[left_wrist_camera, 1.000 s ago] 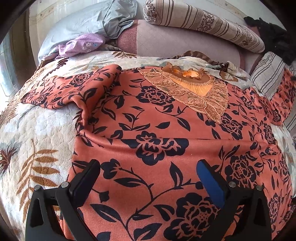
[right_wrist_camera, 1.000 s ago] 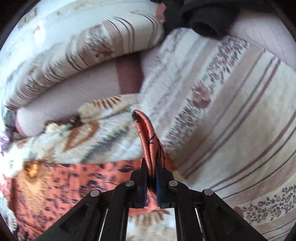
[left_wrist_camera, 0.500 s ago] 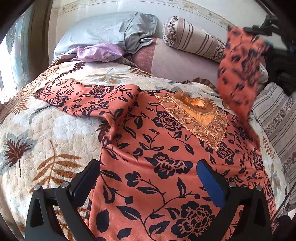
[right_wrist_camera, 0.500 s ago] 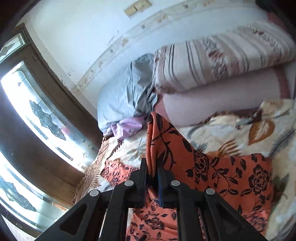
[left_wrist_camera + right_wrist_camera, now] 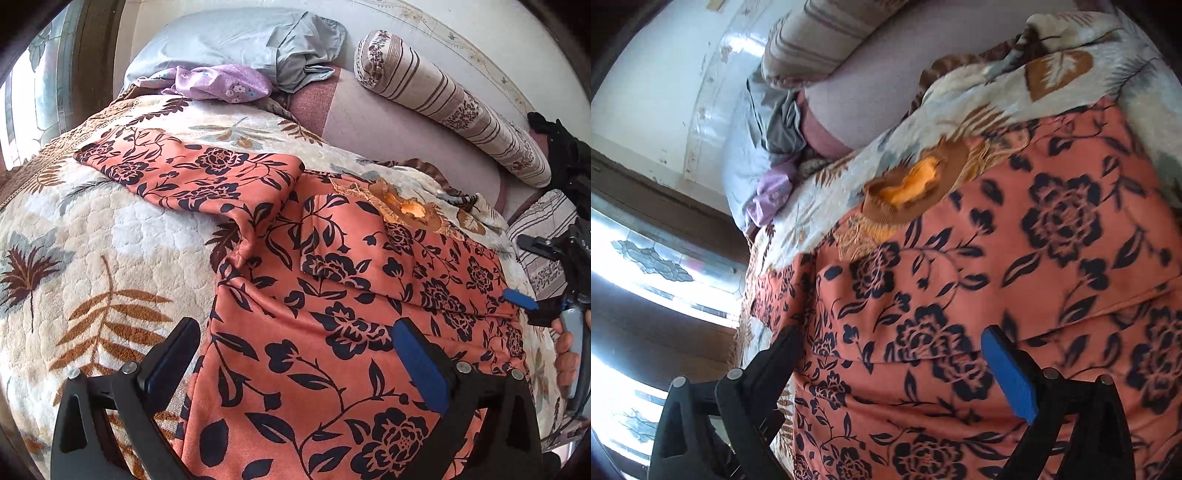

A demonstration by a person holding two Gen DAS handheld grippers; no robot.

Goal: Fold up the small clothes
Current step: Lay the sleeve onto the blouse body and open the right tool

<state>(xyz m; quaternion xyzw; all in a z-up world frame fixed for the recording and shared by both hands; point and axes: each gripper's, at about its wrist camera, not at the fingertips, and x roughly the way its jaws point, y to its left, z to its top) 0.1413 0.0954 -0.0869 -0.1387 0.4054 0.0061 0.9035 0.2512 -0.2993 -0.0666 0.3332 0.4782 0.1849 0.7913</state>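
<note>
- The right hand-held gripper is low over the orange floral garment. Its jaws are opening wide with no cloth pinched between them, which suggests a sleeve has just been let go so it can lie where it was laid.
- That right sleeve lies folded inward across the chest of the garment, its cuff end near the middle, likely to narrow the garment for the next fold.
- The left hand-held gripper hovers over the near hem with its jaws spread wide and empty, placed as if ready to pin or take the fabric.
- The left sleeve is spread out to the far left on the bed's leaf-patterned blanket, not yet folded.
- The golden collar points toward the far pillows.
</note>
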